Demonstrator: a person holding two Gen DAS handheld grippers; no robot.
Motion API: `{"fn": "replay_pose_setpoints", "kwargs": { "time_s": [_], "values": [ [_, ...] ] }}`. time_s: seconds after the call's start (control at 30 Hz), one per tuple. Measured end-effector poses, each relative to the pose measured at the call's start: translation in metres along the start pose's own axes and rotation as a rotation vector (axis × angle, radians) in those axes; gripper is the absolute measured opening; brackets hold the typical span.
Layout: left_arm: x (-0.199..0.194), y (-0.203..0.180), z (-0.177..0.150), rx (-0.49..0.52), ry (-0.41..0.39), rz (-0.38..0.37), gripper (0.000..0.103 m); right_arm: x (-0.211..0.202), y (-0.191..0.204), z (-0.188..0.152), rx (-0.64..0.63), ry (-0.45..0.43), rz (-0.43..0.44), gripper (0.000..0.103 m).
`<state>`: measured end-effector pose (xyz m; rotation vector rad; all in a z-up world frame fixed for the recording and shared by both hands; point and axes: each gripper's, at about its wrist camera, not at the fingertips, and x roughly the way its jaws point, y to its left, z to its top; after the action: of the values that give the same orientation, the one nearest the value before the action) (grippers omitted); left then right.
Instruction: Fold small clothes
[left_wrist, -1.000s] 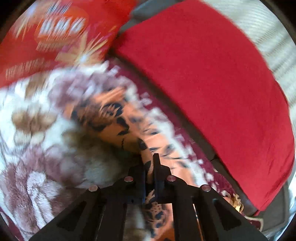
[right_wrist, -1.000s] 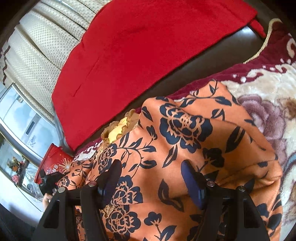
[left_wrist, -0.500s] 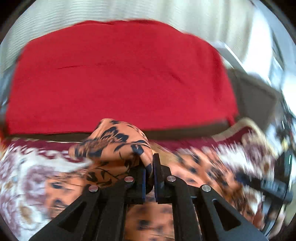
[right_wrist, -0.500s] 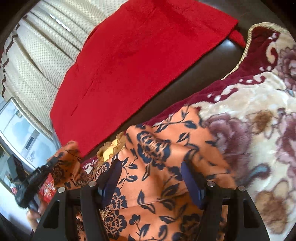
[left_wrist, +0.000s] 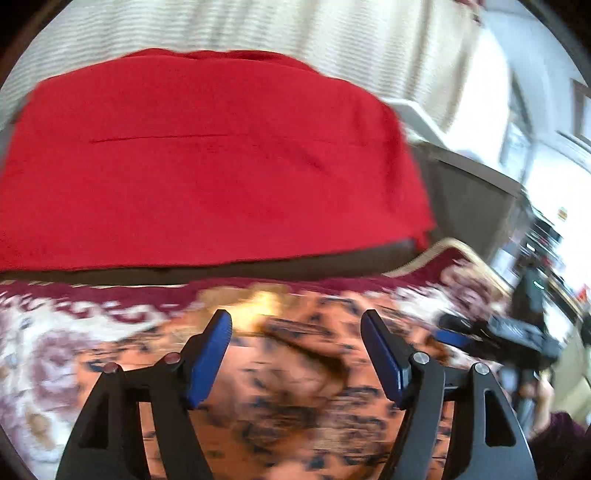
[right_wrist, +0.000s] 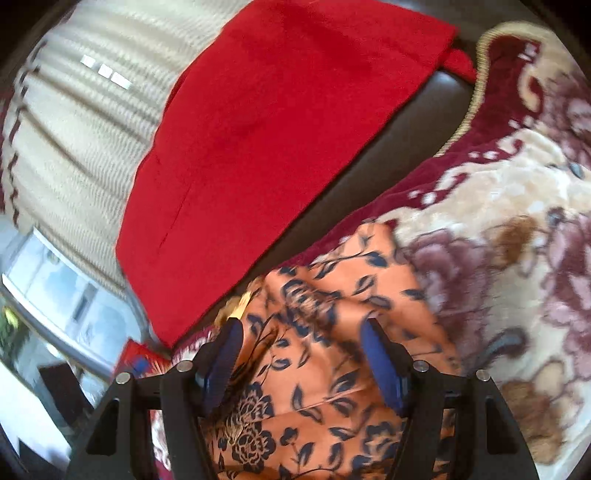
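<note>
An orange garment with dark blue flowers lies on a floral blanket. My left gripper is open and empty just above the garment, which is blurred by motion. In the right wrist view the same garment lies folded over itself under my right gripper, which is open and empty just above it. The right gripper also shows at the right of the left wrist view.
A red cloth covers the dark sofa back behind the blanket. Striped curtains and a window stand beyond. A red printed item lies at the left in the right wrist view.
My left gripper has opened and let go of the garment, which has dropped onto the blanket. The right gripper has stayed open and shifted a little over the garment.
</note>
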<state>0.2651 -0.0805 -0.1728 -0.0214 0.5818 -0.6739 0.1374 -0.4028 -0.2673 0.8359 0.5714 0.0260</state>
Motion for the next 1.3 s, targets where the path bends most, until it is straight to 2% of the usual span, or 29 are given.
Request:
{"fn": "replay_pose_setpoints", "kwargs": {
  "time_s": [0.07,0.1,0.17,0.23,0.3,0.37,0.5,0.6,0.67,0.73,0.8,0.83,0.93,1.07,1.17,1.27,1.3],
  "values": [
    [0.002,0.032,-0.003,-0.037,0.033,0.137,0.073,0.006,0.019,-0.007,-0.082,0.015,-0.030,0.070],
    [0.012,0.056,-0.008,-0.089,0.104,0.234,0.073,0.011,0.034,-0.010,-0.151,0.039,-0.041,0.070],
    [0.025,0.085,-0.021,-0.179,0.201,0.311,0.073,0.018,0.052,-0.015,-0.229,0.068,-0.048,0.070],
    [0.039,0.102,-0.034,-0.224,0.287,0.373,0.073,0.030,0.081,-0.018,-0.329,0.084,-0.070,0.070],
    [0.053,0.100,-0.045,-0.216,0.333,0.407,0.073,0.047,0.107,-0.019,-0.407,0.115,-0.075,0.070],
    [0.062,0.093,-0.049,-0.169,0.348,0.404,0.073,0.073,0.132,-0.019,-0.465,0.169,-0.100,0.070],
    [0.071,0.086,-0.055,-0.112,0.393,0.428,0.073,0.139,0.173,-0.029,-0.564,0.325,-0.159,0.070],
    [0.075,0.089,-0.062,-0.096,0.410,0.449,0.073,0.177,0.175,-0.039,-0.592,0.404,-0.236,0.070],
    [0.076,0.089,-0.063,-0.070,0.408,0.451,0.073,0.193,0.167,-0.043,-0.607,0.420,-0.314,0.067],
    [0.072,0.087,-0.065,-0.037,0.405,0.458,0.073,0.198,0.154,-0.041,-0.572,0.405,-0.346,0.046],
    [0.068,0.086,-0.066,-0.029,0.402,0.459,0.073,0.189,0.143,-0.034,-0.527,0.374,-0.324,0.023],
    [0.066,0.087,-0.065,-0.032,0.400,0.458,0.073,0.180,0.140,-0.032,-0.520,0.347,-0.327,0.016],
    [0.061,0.083,-0.066,-0.037,0.396,0.464,0.073,0.145,0.123,-0.024,-0.473,0.263,-0.325,0.011],
    [0.055,0.074,-0.065,-0.036,0.381,0.464,0.073,0.095,0.084,-0.023,-0.347,0.217,-0.303,0.011],
    [0.048,0.063,-0.063,-0.021,0.339,0.467,0.073,0.059,0.037,-0.032,-0.211,0.238,-0.216,0.011],
    [0.042,0.055,-0.056,-0.027,0.302,0.462,0.073,0.042,0.018,-0.031,-0.095,0.247,-0.120,0.013],
    [0.043,0.054,-0.054,-0.033,0.292,0.460,0.073,0.035,0.015,-0.024,-0.052,0.233,-0.095,0.017]
  ]
}}
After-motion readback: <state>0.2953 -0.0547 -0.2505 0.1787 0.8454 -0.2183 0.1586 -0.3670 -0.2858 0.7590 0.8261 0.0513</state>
